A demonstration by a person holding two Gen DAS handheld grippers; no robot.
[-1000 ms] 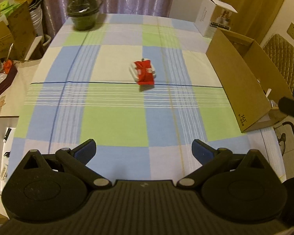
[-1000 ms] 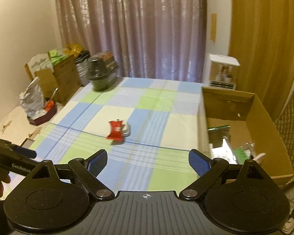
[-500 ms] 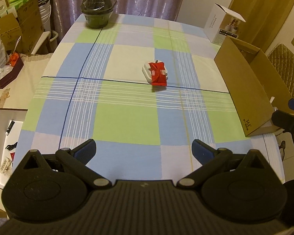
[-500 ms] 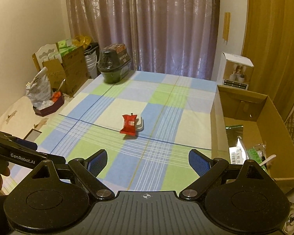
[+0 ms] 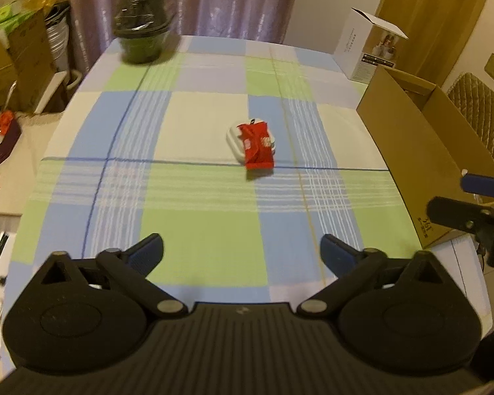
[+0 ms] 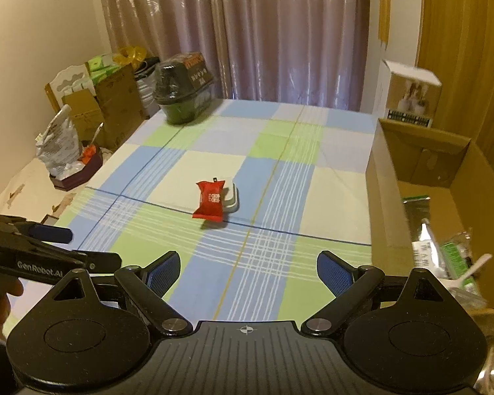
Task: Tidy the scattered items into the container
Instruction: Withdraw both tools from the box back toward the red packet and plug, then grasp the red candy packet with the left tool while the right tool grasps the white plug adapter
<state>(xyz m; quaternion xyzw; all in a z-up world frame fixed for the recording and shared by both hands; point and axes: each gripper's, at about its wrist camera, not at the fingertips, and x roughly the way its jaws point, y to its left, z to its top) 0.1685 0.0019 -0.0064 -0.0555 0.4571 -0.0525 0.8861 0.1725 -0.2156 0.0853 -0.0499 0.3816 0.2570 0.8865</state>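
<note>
A red snack packet [image 5: 257,146] [image 6: 210,200] leans on a small white case [image 5: 232,138] [image 6: 233,199] in the middle of the checked tablecloth. My left gripper [image 5: 242,251] hangs over the near part of the table, well short of the packet. Its jaws are closing and nothing is between them. My right gripper [image 6: 248,271] stands open and empty, likewise short of the packet. The cardboard box [image 5: 408,151] [image 6: 382,197] stands at the right table edge and holds several wrapped items [image 6: 425,227].
A dark wrapped tub [image 5: 143,38] [image 6: 182,93] sits at the far left corner of the table. A white carton [image 5: 369,49] [image 6: 408,95] stands behind the cardboard box. Boxes and bags [image 6: 92,108] crowd the floor on the left. A chair [image 5: 480,112] is beyond the box.
Both grippers have moved forward and down towards the packet, which looks larger now. The left jaws have narrowed slightly. The packet and white case have not moved.
</note>
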